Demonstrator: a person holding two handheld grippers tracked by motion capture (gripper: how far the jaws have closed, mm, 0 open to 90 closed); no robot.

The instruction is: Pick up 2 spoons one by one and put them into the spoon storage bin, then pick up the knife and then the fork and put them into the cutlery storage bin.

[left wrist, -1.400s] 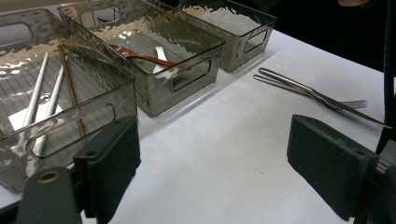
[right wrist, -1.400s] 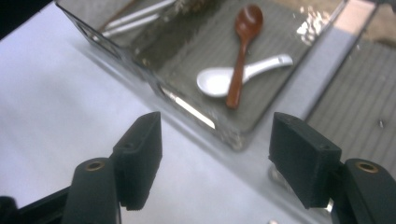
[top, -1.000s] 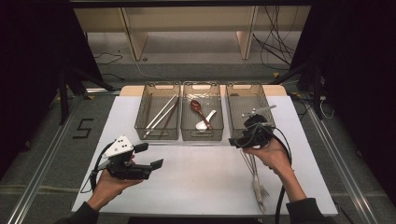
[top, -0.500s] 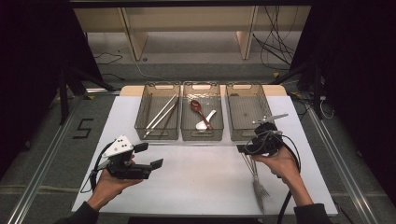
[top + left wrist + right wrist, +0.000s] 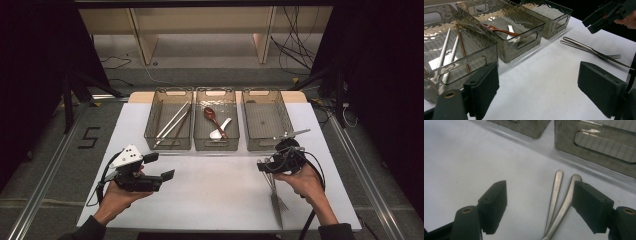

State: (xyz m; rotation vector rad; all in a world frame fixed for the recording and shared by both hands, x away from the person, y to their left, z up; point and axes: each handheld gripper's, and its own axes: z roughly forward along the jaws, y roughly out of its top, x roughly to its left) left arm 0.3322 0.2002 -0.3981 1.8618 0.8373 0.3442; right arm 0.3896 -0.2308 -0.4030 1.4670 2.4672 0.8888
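Observation:
A metal fork and knife point(image 5: 276, 194) lie side by side on the white table point(image 5: 215, 192), at its right. My right gripper point(image 5: 265, 167) hovers low over their handle ends. In the right gripper view its jaws point(image 5: 541, 207) stand open, and they have just been opening. The two handles point(image 5: 556, 195) lie on the table between the pads, which are clear of them. My left gripper point(image 5: 161, 166) is held above the table's left part, open and empty point(image 5: 541, 92). From there the fork and knife point(image 5: 594, 51) lie ahead to the right, with the right gripper point(image 5: 609, 13) above them.
Three clear bins stand in a row at the back. The left bin point(image 5: 169, 145) holds chopsticks point(image 5: 172, 122). The middle bin point(image 5: 216, 146) holds a red-brown spoon point(image 5: 210, 115) and a white spoon point(image 5: 220, 131). The right bin point(image 5: 266, 146) has nothing in it.
My right gripper has come from the right bin's front edge toward the person and lower, over the cutlery handles. The left gripper has stayed where it was.

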